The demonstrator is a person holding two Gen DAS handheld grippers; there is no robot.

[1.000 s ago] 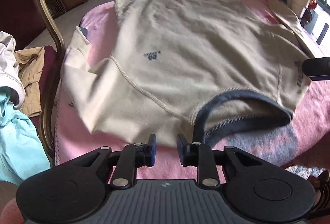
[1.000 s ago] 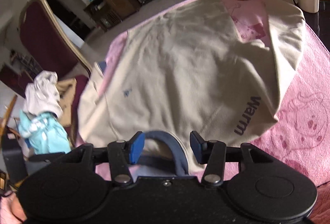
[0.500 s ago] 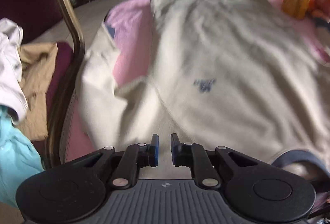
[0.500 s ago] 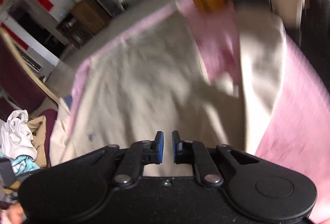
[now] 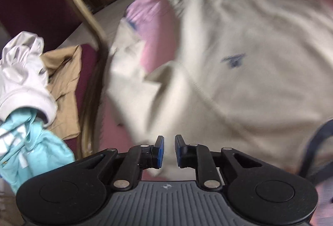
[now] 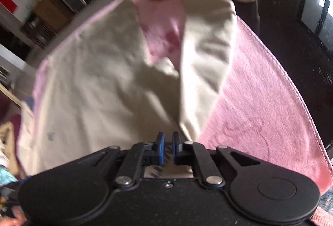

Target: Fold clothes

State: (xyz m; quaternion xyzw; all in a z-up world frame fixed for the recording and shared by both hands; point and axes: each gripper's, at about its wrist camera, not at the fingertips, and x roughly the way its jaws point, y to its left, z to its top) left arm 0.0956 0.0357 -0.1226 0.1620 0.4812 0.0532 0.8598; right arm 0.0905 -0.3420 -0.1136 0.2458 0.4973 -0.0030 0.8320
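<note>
The left gripper (image 5: pixel 169 150), tilted down with jaws just reopened to a narrow empty gap, and the right gripper (image 6: pixel 168 147), nearly closed on nothing visible, hover over the beige sweatshirt (image 5: pixel 239 71), its small navy logo unreadable, spread on the pink-covered surface (image 6: pixel 260 101).

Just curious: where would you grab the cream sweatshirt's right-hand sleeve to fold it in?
Probably the sleeve at its outer edge, from the bare pink cloth side: it lies flat, splayed away from the sweatshirt body, so that edge is free to pinch.
</note>
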